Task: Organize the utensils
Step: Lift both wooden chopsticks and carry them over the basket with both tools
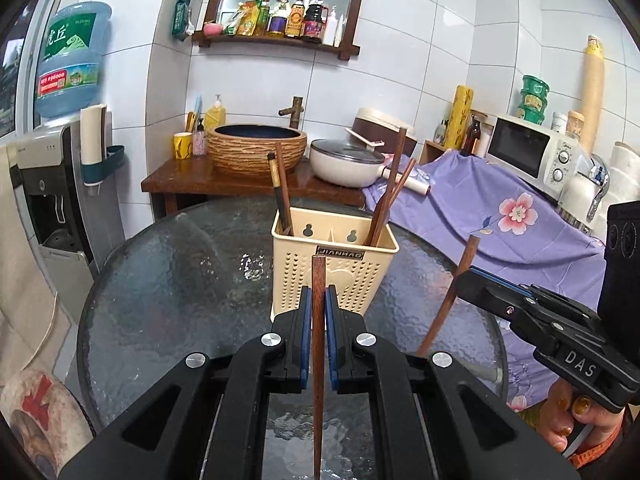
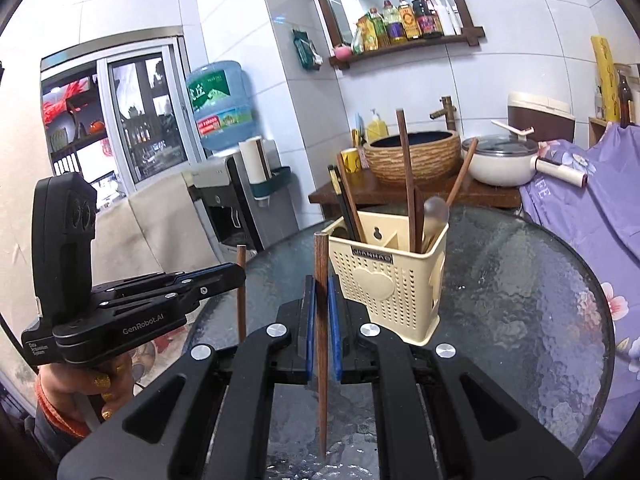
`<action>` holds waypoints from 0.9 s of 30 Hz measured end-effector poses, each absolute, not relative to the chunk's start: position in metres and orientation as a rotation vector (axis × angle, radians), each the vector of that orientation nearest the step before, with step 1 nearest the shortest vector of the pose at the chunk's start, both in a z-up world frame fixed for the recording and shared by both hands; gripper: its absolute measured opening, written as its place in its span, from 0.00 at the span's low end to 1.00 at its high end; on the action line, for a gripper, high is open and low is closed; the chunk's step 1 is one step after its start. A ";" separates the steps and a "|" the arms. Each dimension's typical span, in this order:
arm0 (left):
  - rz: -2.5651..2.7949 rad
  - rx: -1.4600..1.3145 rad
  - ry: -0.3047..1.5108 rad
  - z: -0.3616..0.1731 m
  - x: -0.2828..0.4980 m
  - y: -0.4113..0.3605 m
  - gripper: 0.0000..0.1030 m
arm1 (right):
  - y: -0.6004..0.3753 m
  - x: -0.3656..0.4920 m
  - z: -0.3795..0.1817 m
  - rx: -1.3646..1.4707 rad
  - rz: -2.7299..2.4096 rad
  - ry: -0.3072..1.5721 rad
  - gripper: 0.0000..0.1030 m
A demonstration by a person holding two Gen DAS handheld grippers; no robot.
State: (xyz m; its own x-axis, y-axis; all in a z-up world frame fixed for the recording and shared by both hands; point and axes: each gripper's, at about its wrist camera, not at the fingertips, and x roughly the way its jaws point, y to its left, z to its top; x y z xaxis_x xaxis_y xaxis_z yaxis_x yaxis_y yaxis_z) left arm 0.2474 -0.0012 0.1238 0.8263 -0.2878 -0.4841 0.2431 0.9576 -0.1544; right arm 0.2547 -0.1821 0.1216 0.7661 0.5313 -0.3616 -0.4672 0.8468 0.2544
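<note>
A cream utensil holder (image 1: 334, 268) stands on the round glass bench (image 1: 172, 280), with chopsticks and a spoon (image 2: 436, 210) upright inside. Nearer the cameras, the left gripper (image 1: 319, 300) has its jaws pinching one wooden chopstick (image 1: 318, 360); the right gripper (image 2: 321, 292) pinches another chopstick (image 2: 322, 360). Both chopsticks are held upright, just short of the holder.

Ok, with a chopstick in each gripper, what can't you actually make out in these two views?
- Left wrist view: the lower tip of the left gripper's chopstick is cut off by the bottom edge.
- Left wrist view: the right gripper's pads, seen side-on, are hidden by its own fingers.
- Both views: the bottom of the utensil holder is hidden by its perforated walls.
- Right wrist view: the spoon's handle is hidden inside the holder.
</note>
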 end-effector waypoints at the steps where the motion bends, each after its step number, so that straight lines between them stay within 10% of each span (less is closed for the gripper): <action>1: -0.283 -0.087 0.525 0.126 0.247 -0.001 0.07 | -0.183 0.253 0.124 0.154 0.547 0.431 0.07; 27: -0.300 -0.074 0.463 0.176 0.260 0.004 0.00 | -0.175 0.269 0.176 0.135 0.548 0.341 0.07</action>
